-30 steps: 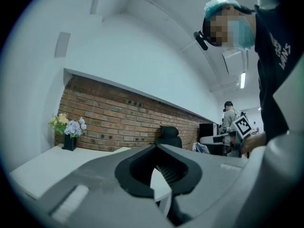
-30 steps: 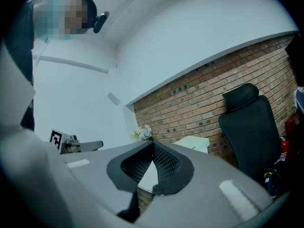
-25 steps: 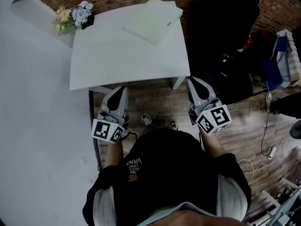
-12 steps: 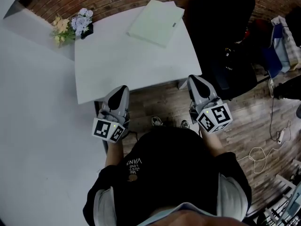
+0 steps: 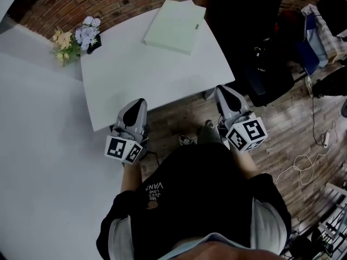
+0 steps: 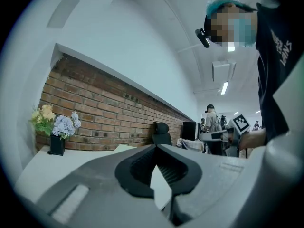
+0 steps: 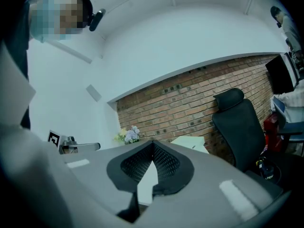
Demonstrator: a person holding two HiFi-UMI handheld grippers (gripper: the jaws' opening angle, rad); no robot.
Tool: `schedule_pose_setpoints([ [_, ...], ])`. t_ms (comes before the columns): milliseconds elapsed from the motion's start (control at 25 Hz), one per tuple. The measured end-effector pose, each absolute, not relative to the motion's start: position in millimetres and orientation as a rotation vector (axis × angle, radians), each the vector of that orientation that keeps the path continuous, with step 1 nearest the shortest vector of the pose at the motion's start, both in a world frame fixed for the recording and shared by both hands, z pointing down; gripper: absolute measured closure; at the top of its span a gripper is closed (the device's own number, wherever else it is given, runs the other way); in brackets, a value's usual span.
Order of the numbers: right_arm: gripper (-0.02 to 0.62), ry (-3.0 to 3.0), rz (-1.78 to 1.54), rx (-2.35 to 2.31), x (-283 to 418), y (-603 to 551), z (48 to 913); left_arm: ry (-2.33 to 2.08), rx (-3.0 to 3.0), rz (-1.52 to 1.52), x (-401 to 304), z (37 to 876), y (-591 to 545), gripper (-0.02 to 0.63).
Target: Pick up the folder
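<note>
A pale green folder (image 5: 174, 26) lies flat at the far right corner of the white table (image 5: 135, 75); in the right gripper view the folder (image 7: 189, 142) shows just past the jaws. My left gripper (image 5: 138, 104) hovers at the table's near edge, shut and empty. My right gripper (image 5: 222, 91) is at the table's near right corner, also shut with nothing in it. Both point level toward the brick wall. In the left gripper view the jaws (image 6: 156, 148) are closed, with a sliver of the folder (image 6: 124, 147) beyond them.
A small vase of flowers (image 5: 73, 37) stands at the table's far left corner. A black office chair (image 5: 255, 31) sits to the right of the table, with bags and cables on the wooden floor (image 5: 303, 123). Another person (image 6: 212, 122) stands in the background.
The table and folder have shifted nearer and to the left in the head view as I stepped closer. Both grippers now reach the table's near edge. Jaws stayed shut.
</note>
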State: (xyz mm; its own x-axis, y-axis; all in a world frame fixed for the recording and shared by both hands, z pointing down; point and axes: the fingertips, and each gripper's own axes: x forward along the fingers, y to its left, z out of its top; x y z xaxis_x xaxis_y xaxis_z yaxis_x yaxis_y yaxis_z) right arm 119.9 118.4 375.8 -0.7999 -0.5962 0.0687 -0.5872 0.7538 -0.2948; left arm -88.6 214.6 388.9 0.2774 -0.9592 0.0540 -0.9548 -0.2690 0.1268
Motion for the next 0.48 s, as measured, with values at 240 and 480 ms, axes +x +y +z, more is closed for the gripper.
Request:
schedule_pose_setpoints([
  [240, 0.597, 2.915, -0.477, -1.000, 113.2, 105.3, 379.4, -1.769, 2.434, -0.042, -89.1, 387.8, 202.7, 0.606],
  [480, 0.597, 2.920, -0.501, -0.969, 94.2, 84.3, 385.2, -1.770, 2.425, -0.029, -97.9, 390.3, 193.8, 0.606],
])
